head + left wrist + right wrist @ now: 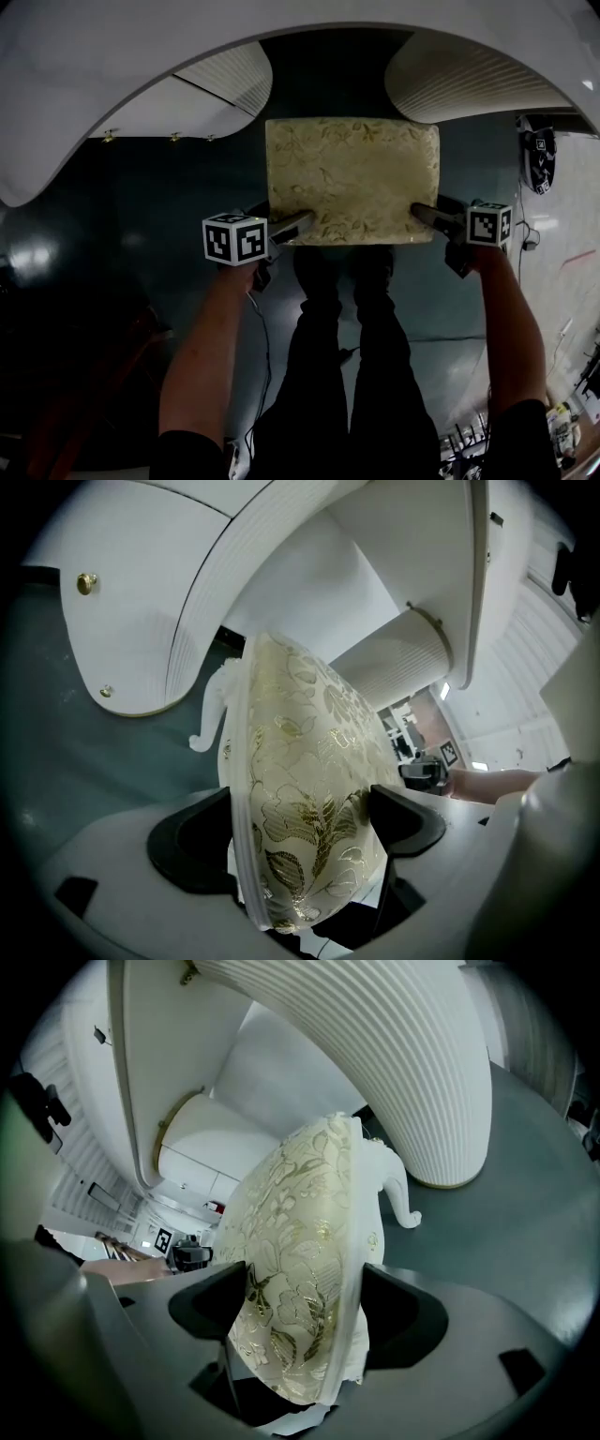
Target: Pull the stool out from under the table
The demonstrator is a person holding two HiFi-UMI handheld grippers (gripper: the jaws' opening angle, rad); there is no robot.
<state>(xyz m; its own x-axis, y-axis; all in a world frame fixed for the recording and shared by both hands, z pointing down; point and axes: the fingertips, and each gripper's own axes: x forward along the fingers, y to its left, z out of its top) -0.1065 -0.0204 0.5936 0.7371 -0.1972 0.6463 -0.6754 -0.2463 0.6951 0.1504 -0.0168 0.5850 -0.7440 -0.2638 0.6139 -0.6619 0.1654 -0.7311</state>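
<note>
The stool (352,178) has a cream seat cushion with a gold floral pattern and white curved legs. It stands on the dark floor in front of the white table (141,56). My left gripper (292,226) is shut on the seat's near left corner, and my right gripper (427,217) is shut on the near right corner. In the left gripper view the cushion (300,817) fills the gap between the jaws, and a white stool leg (211,714) shows behind. In the right gripper view the cushion (300,1316) is clamped likewise, with a leg (398,1194) beyond.
Two white ribbed table pedestals (230,80) (478,89) flank the stool's far side. The person's legs and shoes (347,281) stand just behind the stool. A cable (262,328) runs over the floor on the left. A marked device (539,159) lies at the right.
</note>
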